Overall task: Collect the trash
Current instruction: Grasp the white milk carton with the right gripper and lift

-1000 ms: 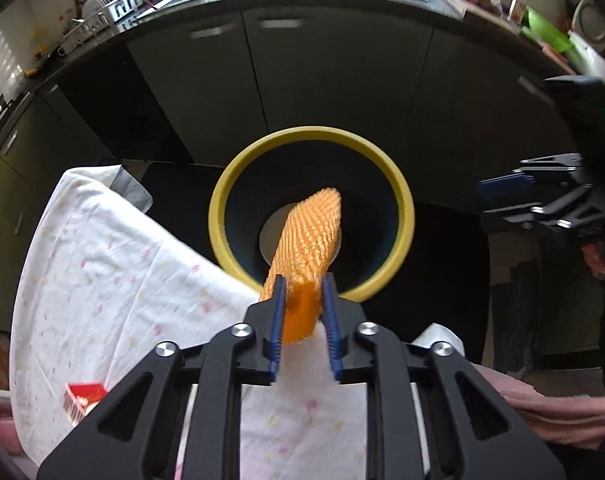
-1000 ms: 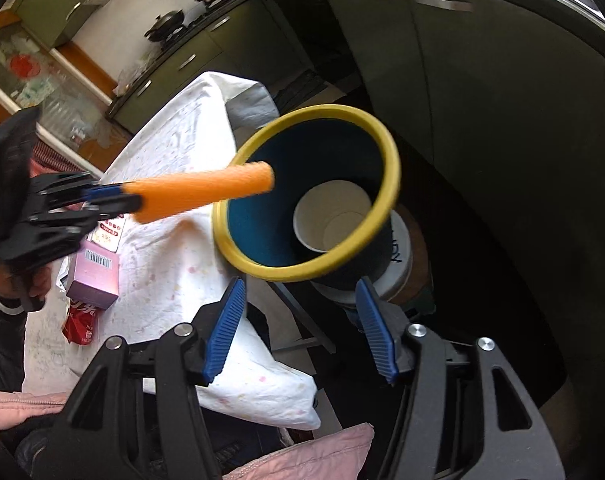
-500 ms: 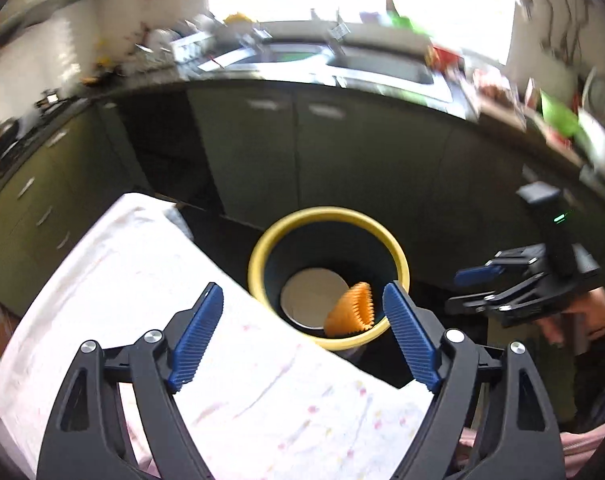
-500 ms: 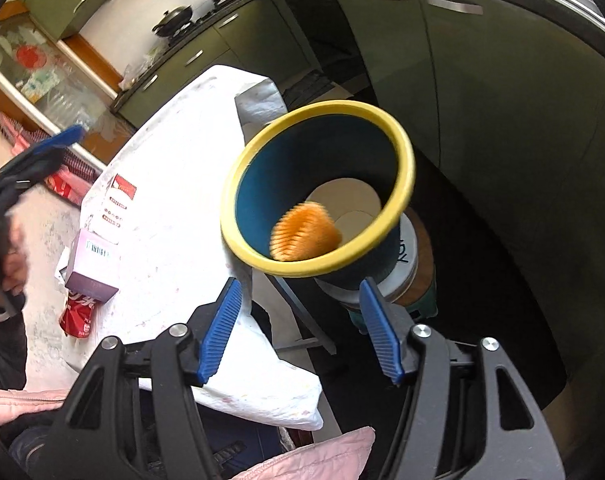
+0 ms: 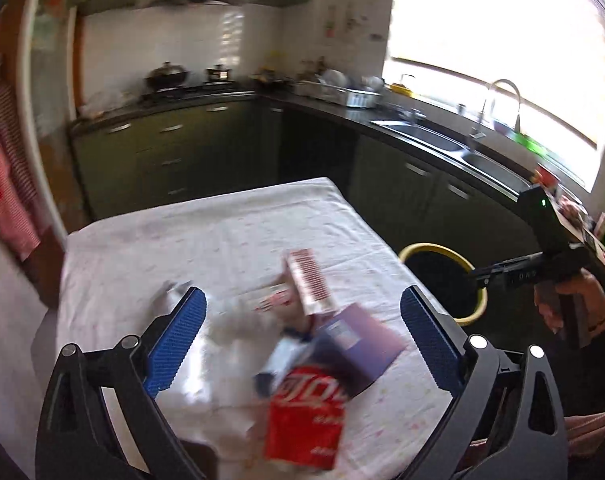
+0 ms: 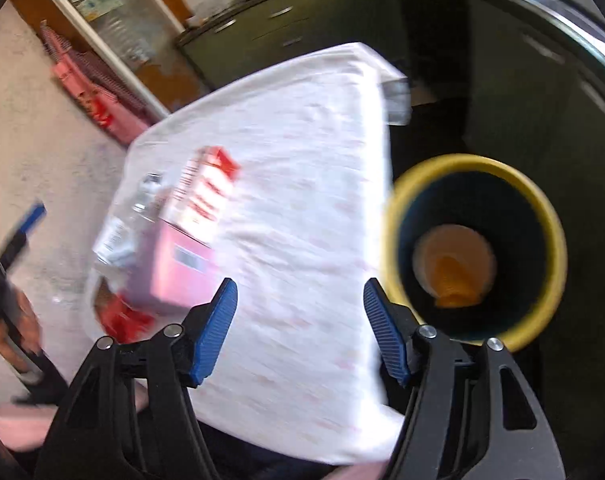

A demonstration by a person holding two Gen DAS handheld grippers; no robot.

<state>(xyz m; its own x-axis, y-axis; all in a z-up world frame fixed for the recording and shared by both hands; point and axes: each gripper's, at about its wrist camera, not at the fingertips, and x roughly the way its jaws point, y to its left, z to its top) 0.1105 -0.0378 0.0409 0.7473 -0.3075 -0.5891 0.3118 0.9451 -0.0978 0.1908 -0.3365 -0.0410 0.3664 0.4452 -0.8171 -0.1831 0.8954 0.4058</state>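
Observation:
My left gripper (image 5: 300, 312) hangs over a pile of trash on the white-clothed table (image 5: 222, 232), its jaws opening wide with nothing between them. Under it lie a red can (image 5: 306, 424), a purple box (image 5: 358, 344), a red-and-white carton (image 5: 308, 284) and a clear bottle (image 5: 238, 328), all blurred. The orange foam net (image 6: 454, 276) lies at the bottom of the yellow-rimmed bin (image 6: 474, 248). My right gripper (image 6: 298, 300) is above the table edge between the pile and the bin, its jaws opening and empty.
The bin (image 5: 442, 252) stands on the floor off the table's right side. Dark green cabinets (image 5: 174, 152) and a counter with a sink (image 5: 434, 140) run behind. A hand (image 5: 562, 300) holds the right gripper near the bin. Pink clothing (image 6: 14, 428) shows at the near edge.
The left gripper let go of the orange foam net, which fell into the bin, then opened wide and swung left over the trash pile. The right gripper also swung left toward the table.

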